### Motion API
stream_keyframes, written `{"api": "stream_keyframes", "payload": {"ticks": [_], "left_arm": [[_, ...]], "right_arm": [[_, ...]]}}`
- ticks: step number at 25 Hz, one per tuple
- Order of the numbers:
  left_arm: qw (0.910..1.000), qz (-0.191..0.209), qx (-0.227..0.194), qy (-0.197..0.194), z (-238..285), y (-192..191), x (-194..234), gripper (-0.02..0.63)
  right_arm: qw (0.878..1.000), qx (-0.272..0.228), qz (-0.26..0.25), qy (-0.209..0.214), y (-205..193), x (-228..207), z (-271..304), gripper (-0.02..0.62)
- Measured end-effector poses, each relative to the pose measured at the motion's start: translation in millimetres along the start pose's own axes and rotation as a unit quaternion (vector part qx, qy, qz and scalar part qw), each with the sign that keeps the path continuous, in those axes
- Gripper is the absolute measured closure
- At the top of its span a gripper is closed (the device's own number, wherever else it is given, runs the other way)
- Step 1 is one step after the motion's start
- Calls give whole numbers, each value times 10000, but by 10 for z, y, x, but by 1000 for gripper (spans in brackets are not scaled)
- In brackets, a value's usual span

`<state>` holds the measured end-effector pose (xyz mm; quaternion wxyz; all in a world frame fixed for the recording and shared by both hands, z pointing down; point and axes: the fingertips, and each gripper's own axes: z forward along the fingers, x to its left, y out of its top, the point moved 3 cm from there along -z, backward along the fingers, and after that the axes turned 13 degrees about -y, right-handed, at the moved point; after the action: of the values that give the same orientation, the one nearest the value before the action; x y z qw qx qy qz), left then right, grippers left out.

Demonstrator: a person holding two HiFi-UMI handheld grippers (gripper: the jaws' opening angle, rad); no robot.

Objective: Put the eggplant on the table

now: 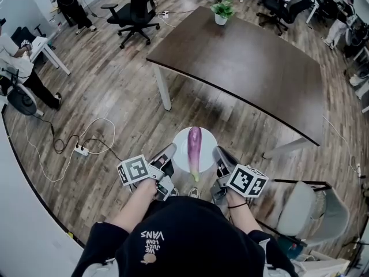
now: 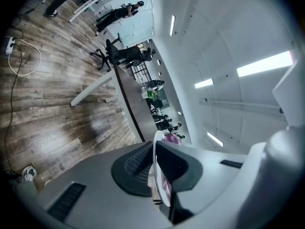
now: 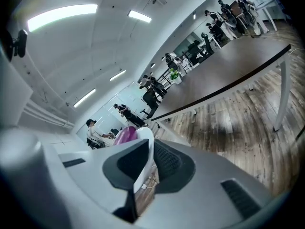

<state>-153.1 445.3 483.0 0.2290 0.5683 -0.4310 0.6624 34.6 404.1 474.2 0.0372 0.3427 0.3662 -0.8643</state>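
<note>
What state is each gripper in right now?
Left gripper: shut on the plate rim.
Right gripper: shut on the opposite rim of the plate, eggplant lying on it.

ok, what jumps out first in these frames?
A purple eggplant lies on a white plate held over the wood floor, with the left gripper and right gripper clamped on opposite edges. Ahead stands a dark table with a potted plant at its far end.
</note>
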Motion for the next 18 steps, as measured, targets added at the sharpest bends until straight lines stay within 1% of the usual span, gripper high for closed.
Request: {"api": "stream_keyframes", "payload": {"ticks": [11, 18], "left_arm": [[9997, -51, -212, 98, 322, -124, 48, 580], [9999, -27, -55, 91, 600, -58, 141, 580]], "right_arm": [[9997, 206, -90, 108, 252, -298, 109, 561], [9999, 163, 0, 17, 413, -446, 218, 561]]}}
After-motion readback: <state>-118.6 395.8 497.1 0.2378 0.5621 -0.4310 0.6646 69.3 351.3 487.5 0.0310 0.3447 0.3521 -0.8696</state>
